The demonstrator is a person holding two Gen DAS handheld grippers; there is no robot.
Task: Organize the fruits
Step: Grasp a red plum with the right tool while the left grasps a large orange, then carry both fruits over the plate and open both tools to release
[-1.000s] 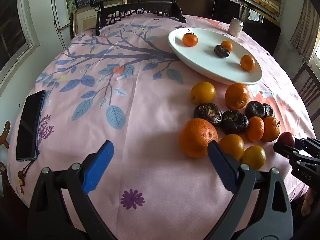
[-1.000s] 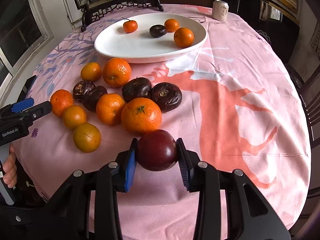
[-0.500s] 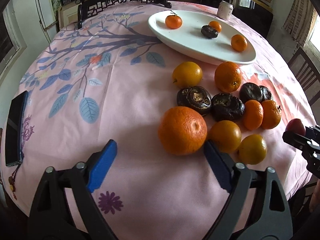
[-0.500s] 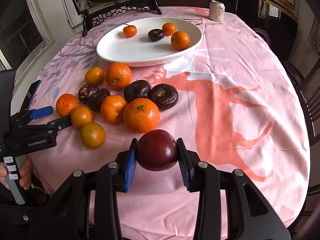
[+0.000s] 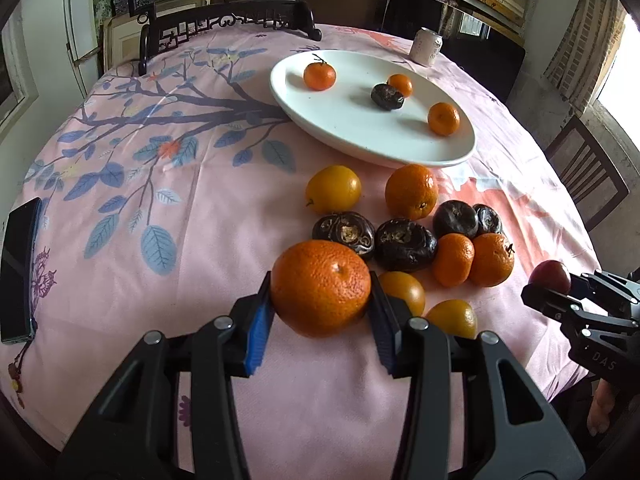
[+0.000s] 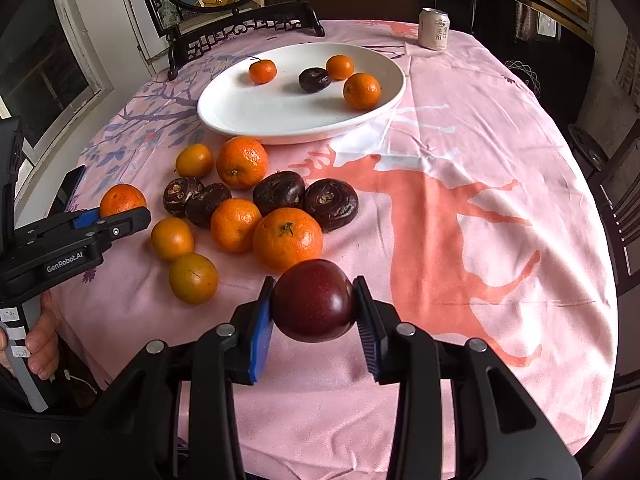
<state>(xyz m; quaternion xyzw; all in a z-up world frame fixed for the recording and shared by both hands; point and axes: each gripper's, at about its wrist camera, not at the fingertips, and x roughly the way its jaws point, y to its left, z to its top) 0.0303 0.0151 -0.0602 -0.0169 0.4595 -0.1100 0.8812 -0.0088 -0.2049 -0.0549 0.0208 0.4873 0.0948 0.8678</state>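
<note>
Left tongs [image 5: 320, 312] have just closed, pinching one orange [image 5: 320, 288]; right tongs [image 6: 314, 312] pinch one plum [image 6: 314, 300] (plate [image 6: 240, 112] holds four fruits).

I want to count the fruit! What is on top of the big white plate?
On the white plate lie three small oranges and one dark wrinkled fruit. Nothing covers the plate, though the dark fruit hides part of one orange.

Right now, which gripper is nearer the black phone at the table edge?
Left. The left gripper, clamping a large orange, sits nearer the phone; the right gripper is beyond it.
</note>
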